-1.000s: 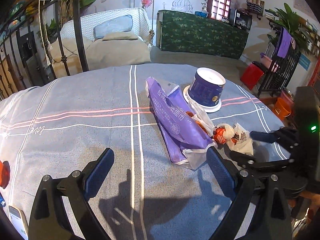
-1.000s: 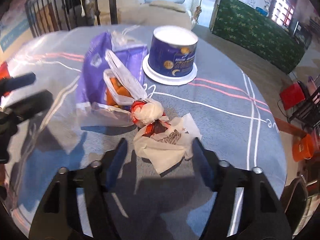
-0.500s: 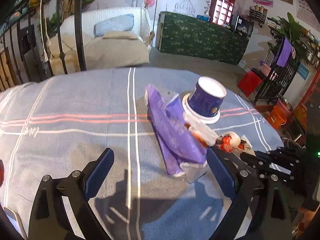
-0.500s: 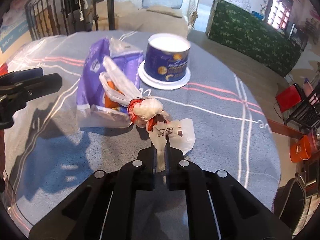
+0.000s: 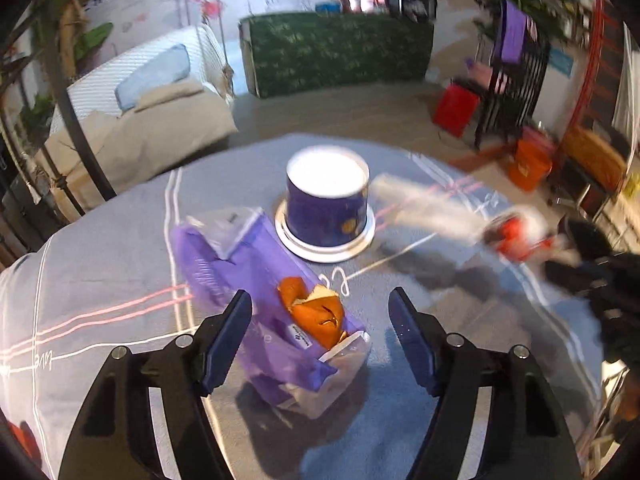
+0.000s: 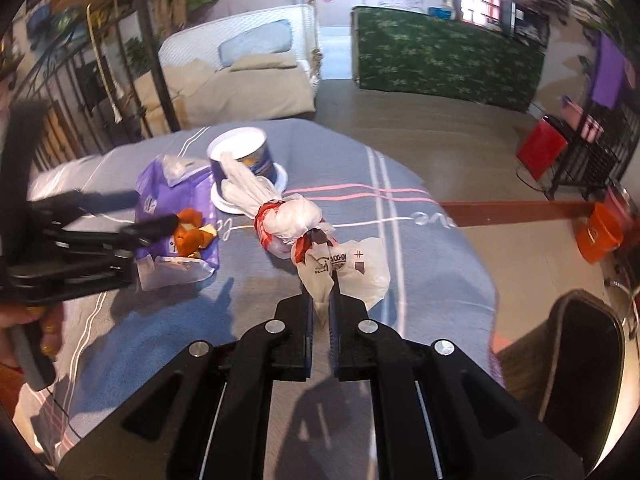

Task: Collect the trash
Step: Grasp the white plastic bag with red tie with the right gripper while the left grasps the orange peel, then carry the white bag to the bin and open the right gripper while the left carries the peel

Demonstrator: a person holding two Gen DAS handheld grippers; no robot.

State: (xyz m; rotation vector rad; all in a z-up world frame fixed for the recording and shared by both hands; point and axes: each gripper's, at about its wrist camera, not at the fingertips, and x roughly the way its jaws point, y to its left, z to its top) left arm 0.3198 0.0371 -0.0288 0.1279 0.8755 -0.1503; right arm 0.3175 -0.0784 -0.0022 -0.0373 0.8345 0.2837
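Trash bag [image 6: 320, 256] between right fingers [image 6: 306, 320], seemingly lifted

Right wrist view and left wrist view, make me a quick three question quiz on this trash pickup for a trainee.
1. True or false: the right hand-held gripper is shut on the white plastic bag.
2. Which item lies between the fingers of the open left hand-held gripper?
A. blue tub
B. orange peel
C. red stool
3. Fill in: the orange peel rests on a ____ package.

Key:
1. True.
2. B; the blue tub stands farther back on the tablecloth.
3. Purple; the purple package lies flat.
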